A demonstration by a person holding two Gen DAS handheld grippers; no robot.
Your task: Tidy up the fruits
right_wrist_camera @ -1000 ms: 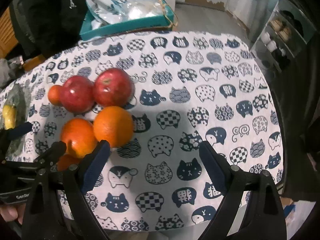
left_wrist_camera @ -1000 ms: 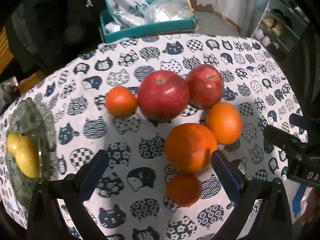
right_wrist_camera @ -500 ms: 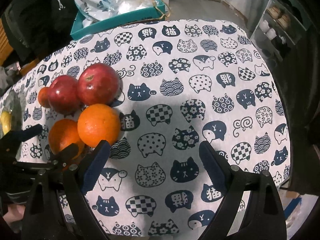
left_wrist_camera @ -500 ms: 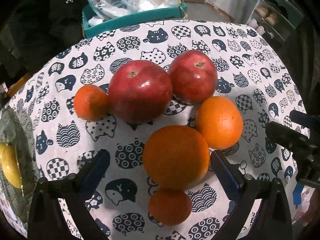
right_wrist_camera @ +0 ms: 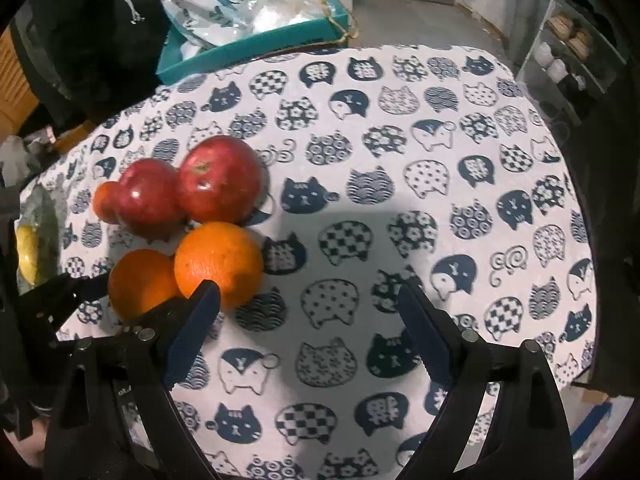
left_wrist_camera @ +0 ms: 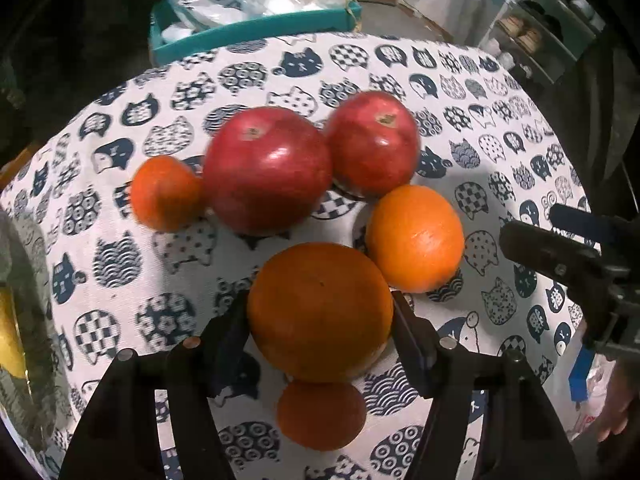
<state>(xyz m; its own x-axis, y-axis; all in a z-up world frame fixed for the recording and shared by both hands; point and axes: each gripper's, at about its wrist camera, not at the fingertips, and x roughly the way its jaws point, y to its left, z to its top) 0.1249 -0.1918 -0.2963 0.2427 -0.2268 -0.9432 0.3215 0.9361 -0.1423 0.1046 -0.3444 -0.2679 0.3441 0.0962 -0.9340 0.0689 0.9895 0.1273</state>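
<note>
Closing in from both sides, the left hand-held gripper (left_wrist_camera: 320, 320) has just been narrowing its jaws, and the large orange (left_wrist_camera: 320, 312) now sits between them with both pads against its flanks. This fruit rests on the worktop (right_wrist_camera: 400, 140), which is covered by a cat-print cloth. A small tangerine (left_wrist_camera: 322, 414) lies just in front of it, nearer the camera. A second orange (left_wrist_camera: 416, 238) sits just beside it to the right. Behind stand two red apples, the bigger apple (left_wrist_camera: 268, 170) touching the other apple (left_wrist_camera: 374, 142), with another small tangerine (left_wrist_camera: 166, 192) against the bigger one's left side. The right hand-held gripper (right_wrist_camera: 308, 320) hangs with its jaws wide apart and nothing between them, above bare cloth to the right of the fruit group. A teal tray (right_wrist_camera: 248, 46) holding plastic bags stands at the far edge.
</note>
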